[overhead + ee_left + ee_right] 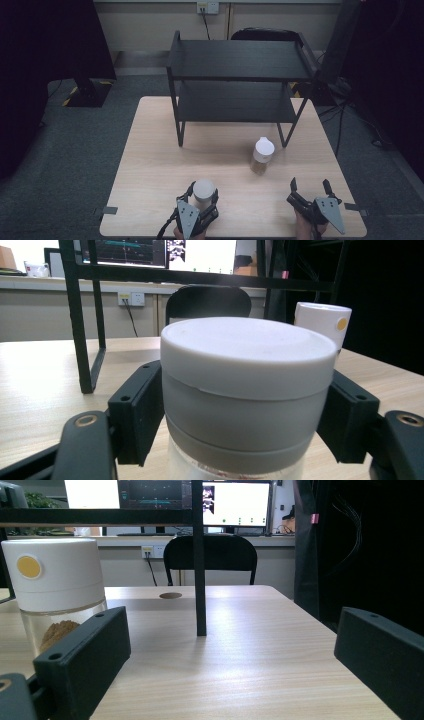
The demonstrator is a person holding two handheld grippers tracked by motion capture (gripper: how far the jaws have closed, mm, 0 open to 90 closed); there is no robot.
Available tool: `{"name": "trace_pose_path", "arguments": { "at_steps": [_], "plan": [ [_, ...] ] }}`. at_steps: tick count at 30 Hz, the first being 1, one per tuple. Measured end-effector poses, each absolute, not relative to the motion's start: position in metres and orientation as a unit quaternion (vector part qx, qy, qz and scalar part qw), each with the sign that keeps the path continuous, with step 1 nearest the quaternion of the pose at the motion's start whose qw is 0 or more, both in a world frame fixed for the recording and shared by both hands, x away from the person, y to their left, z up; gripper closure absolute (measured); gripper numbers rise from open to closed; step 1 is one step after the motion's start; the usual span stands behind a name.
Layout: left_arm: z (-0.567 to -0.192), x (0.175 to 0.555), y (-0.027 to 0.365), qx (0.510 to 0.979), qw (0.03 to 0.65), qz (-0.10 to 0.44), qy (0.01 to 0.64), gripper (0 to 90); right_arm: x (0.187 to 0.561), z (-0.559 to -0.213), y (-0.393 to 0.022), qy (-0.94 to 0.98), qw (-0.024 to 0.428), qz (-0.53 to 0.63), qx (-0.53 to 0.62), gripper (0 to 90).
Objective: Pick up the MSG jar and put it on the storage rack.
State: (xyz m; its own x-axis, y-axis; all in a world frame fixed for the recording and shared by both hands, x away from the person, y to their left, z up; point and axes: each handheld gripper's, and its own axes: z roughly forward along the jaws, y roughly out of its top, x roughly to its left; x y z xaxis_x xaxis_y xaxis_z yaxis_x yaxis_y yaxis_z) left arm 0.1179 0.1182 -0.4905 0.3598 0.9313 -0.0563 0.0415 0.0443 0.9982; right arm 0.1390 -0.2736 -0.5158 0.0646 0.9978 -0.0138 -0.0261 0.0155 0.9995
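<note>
The left gripper (203, 197) sits at the near left of the wooden table (150, 165). Its 2 jaws are clamped on the grey-lidded jar (204, 191), 1 jaw pressed against each side of the grey lid; in the left gripper view the jar (247, 390) stands upright between the jaw pads.

The right gripper (311, 189) sits at the near right of the table. Its 2 jaws stand wide apart with bare table between them.

The white-lidded jar (262, 156) stands upright beyond and between the 2 grippers, just in front of the black 2-tier shelf (237, 75). In the right gripper view this jar (57, 592) stands beyond the left jaw and holds a brown substance.
</note>
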Motion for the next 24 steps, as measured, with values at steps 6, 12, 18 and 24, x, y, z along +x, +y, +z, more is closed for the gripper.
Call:
{"name": "trace_pose_path", "arguments": {
  "at_steps": [6, 12, 18, 24],
  "plan": [
    [-0.49, 0.1162, 0.1168, 0.578, 0.586, 0.379, 0.422, 33.5, 0.139, -0.5159, -0.2736, 0.481, 0.526, 0.487, 0.506, 0.1],
    [-0.4908, 0.1162, 0.1179, 0.578, 0.589, 0.378, 0.42, 33.9, 0.139, -0.5158, -0.2736, 0.481, 0.526, 0.487, 0.505, 0.1],
    [-0.4867, 0.1189, 0.1207, 0.585, 0.587, 0.372, 0.419, 34.1, 0.139, -0.5158, -0.2737, 0.481, 0.526, 0.486, 0.505, 0.1],
    [-0.4852, 0.1203, 0.1222, 0.589, 0.585, 0.372, 0.416, 34.1, 0.139, -0.5157, -0.2738, 0.481, 0.526, 0.487, 0.505, 0.1]
  ]
}}
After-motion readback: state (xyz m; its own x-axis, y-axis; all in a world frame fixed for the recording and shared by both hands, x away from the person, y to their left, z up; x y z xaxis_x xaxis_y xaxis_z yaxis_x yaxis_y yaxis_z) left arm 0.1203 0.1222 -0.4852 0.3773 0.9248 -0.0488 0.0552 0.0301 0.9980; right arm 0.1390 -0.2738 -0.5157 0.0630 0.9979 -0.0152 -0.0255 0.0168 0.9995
